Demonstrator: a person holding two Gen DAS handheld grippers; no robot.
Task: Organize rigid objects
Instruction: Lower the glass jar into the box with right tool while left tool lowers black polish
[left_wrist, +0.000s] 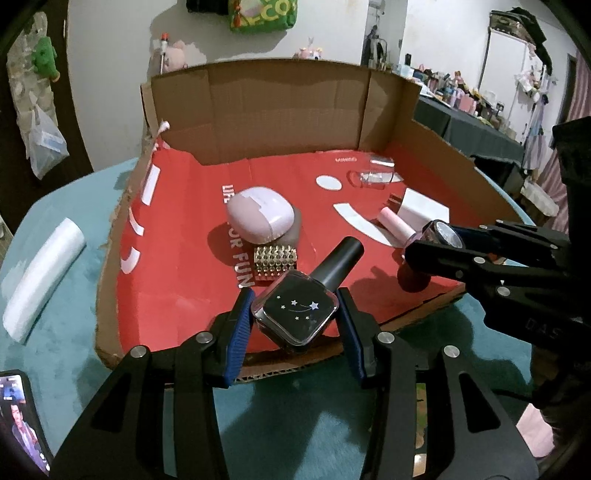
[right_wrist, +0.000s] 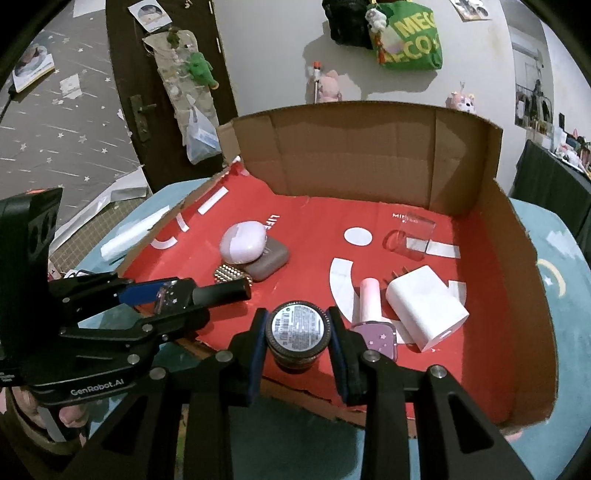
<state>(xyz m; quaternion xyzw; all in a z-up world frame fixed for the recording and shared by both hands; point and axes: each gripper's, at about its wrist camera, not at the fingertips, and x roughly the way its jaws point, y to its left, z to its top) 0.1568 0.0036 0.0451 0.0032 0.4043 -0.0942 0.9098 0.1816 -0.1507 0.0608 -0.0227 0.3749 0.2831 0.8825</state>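
My left gripper (left_wrist: 295, 321) is shut on a dark square nail polish bottle (left_wrist: 295, 314) with silver stars and a black cap, held over the near edge of the red cardboard tray (left_wrist: 177, 280). The same bottle (right_wrist: 207, 295) shows at the left of the right wrist view. My right gripper (right_wrist: 297, 332) is shut on a small round dark jar (right_wrist: 297, 330) with a labelled base, also above the tray's near edge (right_wrist: 295, 391). From the left wrist camera that jar (left_wrist: 441, 232) appears at the right, in the other gripper.
On the tray lie a lilac case (left_wrist: 260, 218) on a grey case, a studded gold block (left_wrist: 275, 264), a pink-capped polish bottle (right_wrist: 371, 314), a white charger (right_wrist: 424, 306) and a clear acrylic block (right_wrist: 410, 236). A plastic roll (left_wrist: 44, 273) and a phone (left_wrist: 22, 417) rest on the teal cloth.
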